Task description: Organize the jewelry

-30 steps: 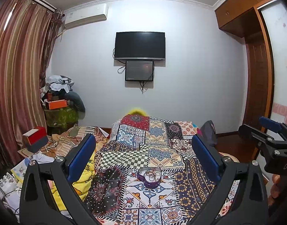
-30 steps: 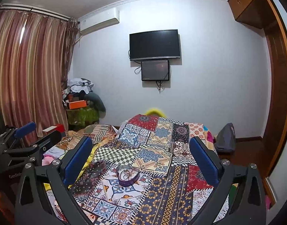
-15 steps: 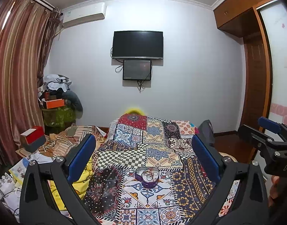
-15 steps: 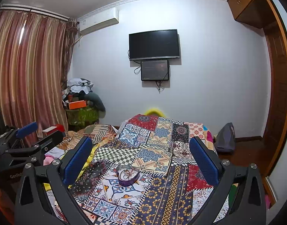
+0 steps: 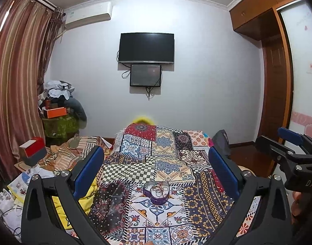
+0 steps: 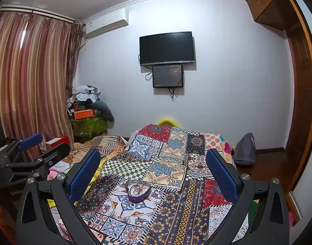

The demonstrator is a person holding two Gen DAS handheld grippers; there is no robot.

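Purple and heart-shaped, the tin point(image 5: 156, 192) lies open on the quilt point(image 5: 170, 163) that covers the bed, with thin rings or bangles loose inside it; I cannot tell them apart one from another. It sits on a white square patch with a blue and orange flower pattern, near the foot of the checkered patch point(image 5: 127, 170)

Left tool point(image 5: 156, 173) hangs above the near end of the bed with its blue pads spread wide and nothing between them; the tin shows in the gap, well below and apart from both pads. Right tool point(image 6: 152, 175) is likewise spread wide and empty, and in its view the tin point(image 6: 139, 190) lies a little left of the middle of the gap, touching neither pad. Each tool shows at the edge of the other's view, the right one point(image 5: 290, 153) beside the wardrobe and the left one point(image 6: 31, 155) in front of the curtain point(image 6: 31, 77)

Beyond the bed a TV point(image 5: 146, 48) hangs on the pale wall with a smaller screen point(image 5: 145, 75) just below it
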